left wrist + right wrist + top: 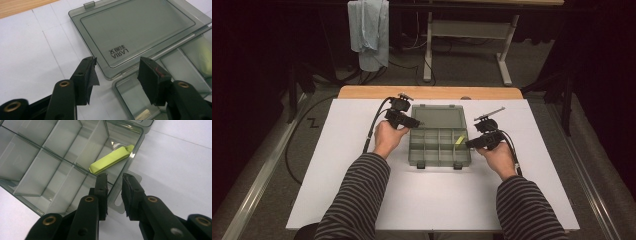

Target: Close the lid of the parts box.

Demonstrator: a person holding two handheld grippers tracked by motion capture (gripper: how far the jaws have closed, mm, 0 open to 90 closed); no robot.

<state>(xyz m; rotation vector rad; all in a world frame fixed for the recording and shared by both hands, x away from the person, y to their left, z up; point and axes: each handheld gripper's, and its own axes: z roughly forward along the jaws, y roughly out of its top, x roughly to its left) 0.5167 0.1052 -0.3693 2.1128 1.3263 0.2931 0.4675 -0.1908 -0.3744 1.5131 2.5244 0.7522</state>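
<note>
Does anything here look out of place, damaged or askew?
Only small things. The black padding on the left tongs is frayed and peeling at one pad. The organizer box lies open, lid flat, with one yellow-green piece lying slantwise in an end compartment. Nothing has spilled.

Your sleeves (pixel 357 200) are dark with thin grey stripes; your black grippers (pixel 401 119) carry brass-ringed screws (pixel 64 83), black cables and torn pad tape.
</note>
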